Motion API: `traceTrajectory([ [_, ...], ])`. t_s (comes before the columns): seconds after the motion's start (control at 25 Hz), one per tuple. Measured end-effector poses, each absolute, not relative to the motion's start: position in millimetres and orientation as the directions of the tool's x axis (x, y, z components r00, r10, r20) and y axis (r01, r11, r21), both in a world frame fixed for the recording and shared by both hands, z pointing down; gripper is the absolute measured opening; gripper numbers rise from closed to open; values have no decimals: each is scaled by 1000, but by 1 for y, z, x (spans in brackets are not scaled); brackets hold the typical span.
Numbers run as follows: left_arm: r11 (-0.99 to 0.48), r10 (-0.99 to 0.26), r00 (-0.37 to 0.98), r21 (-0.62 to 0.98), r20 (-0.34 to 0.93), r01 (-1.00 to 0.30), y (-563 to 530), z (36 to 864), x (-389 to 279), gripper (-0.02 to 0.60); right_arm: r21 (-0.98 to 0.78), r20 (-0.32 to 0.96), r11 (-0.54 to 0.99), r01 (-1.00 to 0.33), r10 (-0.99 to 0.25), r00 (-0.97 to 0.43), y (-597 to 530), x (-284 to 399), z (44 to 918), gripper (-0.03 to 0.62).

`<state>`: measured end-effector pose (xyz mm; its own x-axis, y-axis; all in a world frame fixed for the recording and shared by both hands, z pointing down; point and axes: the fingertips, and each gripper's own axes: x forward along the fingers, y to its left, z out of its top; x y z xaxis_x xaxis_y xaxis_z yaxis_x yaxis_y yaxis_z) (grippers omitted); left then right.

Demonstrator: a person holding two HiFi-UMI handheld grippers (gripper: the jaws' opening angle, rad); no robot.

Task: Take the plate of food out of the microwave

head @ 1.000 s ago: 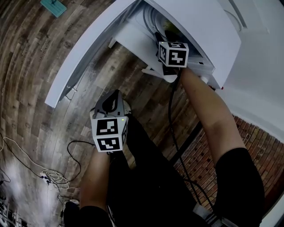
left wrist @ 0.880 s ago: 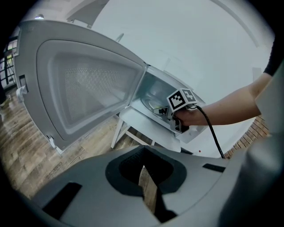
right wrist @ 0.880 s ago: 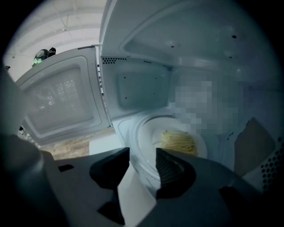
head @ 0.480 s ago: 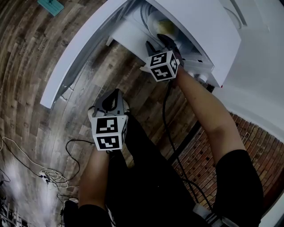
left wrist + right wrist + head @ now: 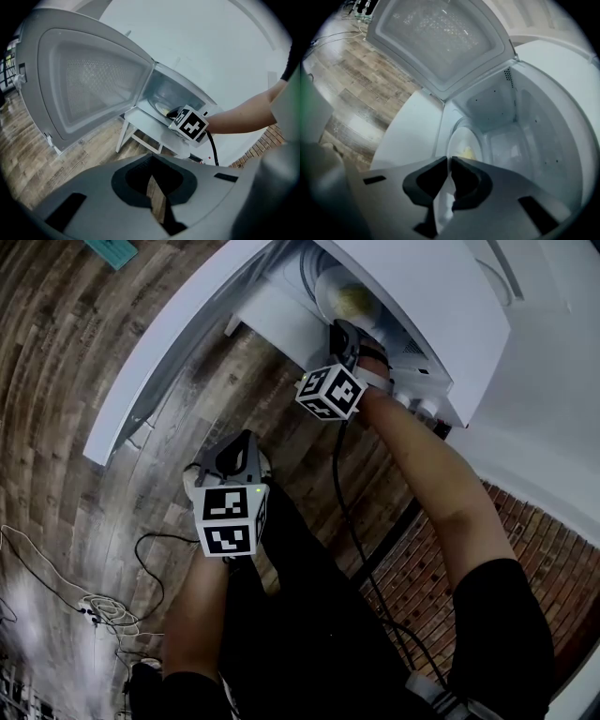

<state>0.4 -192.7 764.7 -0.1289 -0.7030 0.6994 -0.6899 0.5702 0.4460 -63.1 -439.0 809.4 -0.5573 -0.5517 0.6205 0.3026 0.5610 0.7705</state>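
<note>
Wood-plank floor [image 5: 75,427] fills the left of the head view, brick wall [image 5: 450,549] lower right, loose cords [image 5: 103,615] on the floor lower left. White microwave [image 5: 422,296] at top of frame, its door [image 5: 178,343] swung wide open toward the left, nothing blocking the opening except the gripper itself. Microwave sits on a white stand [image 5: 140,124], seen in the left gripper view. Black cable [image 5: 342,484] hangs from the right gripper down along the forearm.

Right gripper [image 5: 345,332] is at the oven mouth, center top of frame; in its own view the jaws are pressed together, only a sliver between them, tips on the near rim of the plate [image 5: 461,140]. Left gripper [image 5: 239,442] hangs low at center left, well apart from the oven, jaws closed on nothing, floor showing through the narrow slit.

Plate is round, pale, lying flat on the oven floor inside the cavity, with a small yellow food [image 5: 466,152] lump on it, just beyond the jaw tips
</note>
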Motion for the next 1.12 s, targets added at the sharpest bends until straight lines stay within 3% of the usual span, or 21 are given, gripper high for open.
traceTrajectory([
  [0.48,563,-712,-131,449,690,-694,-186,757,0,-5,880,474,314,355,-610,-635,-425,-48,790,21],
  [1.12,523,-733,-130,430,668,-736,-173,730,-9,-5,915,403,271,299,-625,-669,-402,-35,752,20],
])
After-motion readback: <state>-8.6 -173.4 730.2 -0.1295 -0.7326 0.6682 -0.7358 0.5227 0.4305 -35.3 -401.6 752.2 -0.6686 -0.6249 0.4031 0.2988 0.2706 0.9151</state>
